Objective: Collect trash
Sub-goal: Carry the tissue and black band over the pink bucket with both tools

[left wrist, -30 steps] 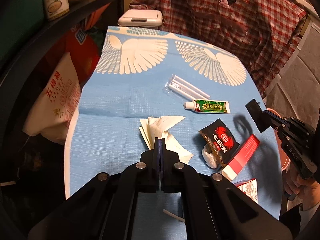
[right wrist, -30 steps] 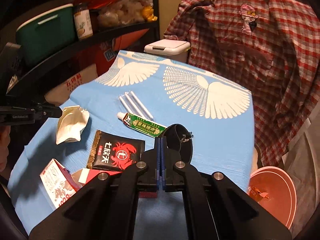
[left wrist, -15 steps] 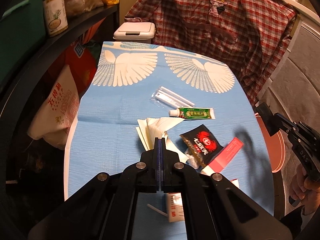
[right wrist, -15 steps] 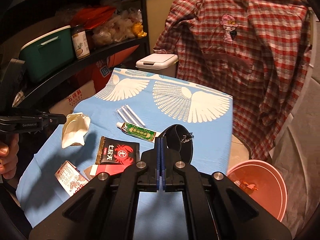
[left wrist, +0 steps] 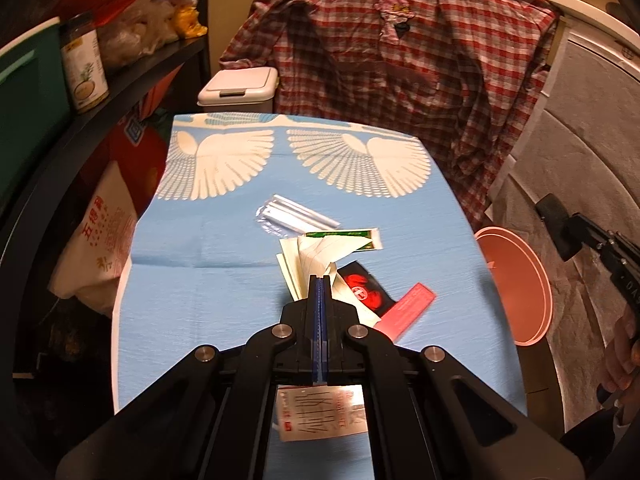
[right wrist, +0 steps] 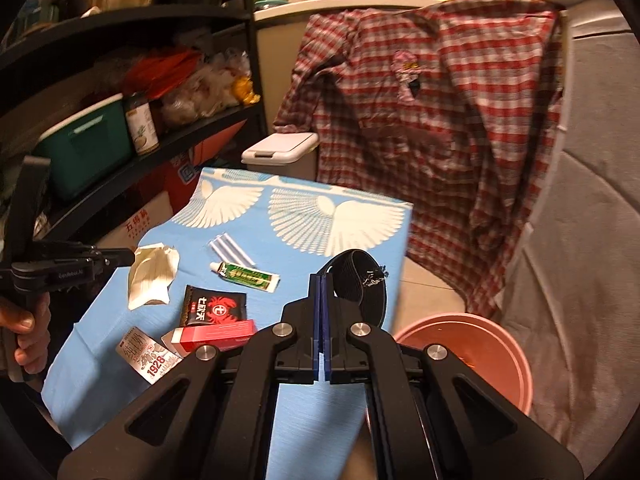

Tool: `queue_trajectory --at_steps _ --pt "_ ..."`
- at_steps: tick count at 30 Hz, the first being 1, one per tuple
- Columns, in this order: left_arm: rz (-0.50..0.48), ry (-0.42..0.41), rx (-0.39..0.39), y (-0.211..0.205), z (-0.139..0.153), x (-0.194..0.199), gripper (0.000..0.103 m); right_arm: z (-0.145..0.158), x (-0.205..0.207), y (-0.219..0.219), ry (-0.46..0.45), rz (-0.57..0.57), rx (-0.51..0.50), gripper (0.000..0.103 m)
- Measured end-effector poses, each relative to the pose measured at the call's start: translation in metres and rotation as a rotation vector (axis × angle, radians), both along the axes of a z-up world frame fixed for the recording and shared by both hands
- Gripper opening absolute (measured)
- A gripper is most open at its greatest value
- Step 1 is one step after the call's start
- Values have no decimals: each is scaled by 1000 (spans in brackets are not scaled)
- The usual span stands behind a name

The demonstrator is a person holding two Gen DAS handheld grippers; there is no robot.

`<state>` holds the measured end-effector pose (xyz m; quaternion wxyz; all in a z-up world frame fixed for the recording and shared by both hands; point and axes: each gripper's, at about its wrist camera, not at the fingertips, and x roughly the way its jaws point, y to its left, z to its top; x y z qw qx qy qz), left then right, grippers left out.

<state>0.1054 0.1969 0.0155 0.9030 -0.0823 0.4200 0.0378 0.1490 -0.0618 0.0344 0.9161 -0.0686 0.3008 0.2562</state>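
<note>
My left gripper (left wrist: 319, 280) is shut on a crumpled white paper napkin (left wrist: 316, 254) and holds it above the blue table; both show in the right wrist view, the gripper (right wrist: 124, 257) and the napkin (right wrist: 150, 280). My right gripper (right wrist: 322, 280) is shut on a black band (right wrist: 360, 288) and holds it over the table's right edge, near the pink bin (right wrist: 480, 352). On the table lie a black crab snack packet (right wrist: 214, 308), a red box (right wrist: 218, 334), a green tube (right wrist: 248, 276), a white straw pack (right wrist: 230, 249) and a printed carton (right wrist: 146, 354).
The pink bin also shows right of the table in the left wrist view (left wrist: 516, 280). A white lidded bin (right wrist: 280, 150) stands behind the table. A plaid shirt (right wrist: 432, 120) hangs at the back. Dark shelves (right wrist: 120, 152) with a green box line the left.
Both grippers have risen and pulled back from the table. The left one carries the napkin upward; the right one has moved the black band rightward toward the pink bin.
</note>
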Motion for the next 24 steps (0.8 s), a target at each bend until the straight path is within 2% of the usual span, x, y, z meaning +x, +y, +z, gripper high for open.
queue_trajectory --at_steps 7,17,24 --pt "-35 -22 -3 -23 9 3 0 6 -2 -34 -11 -49 -34 1" --pt "-91 -37 6 -60 16 9 0 -15 3 -77 32 -145 11 1" --pt "-126 -39 4 -85 17 17 0 -28 6 -93 58 -183 1 1"
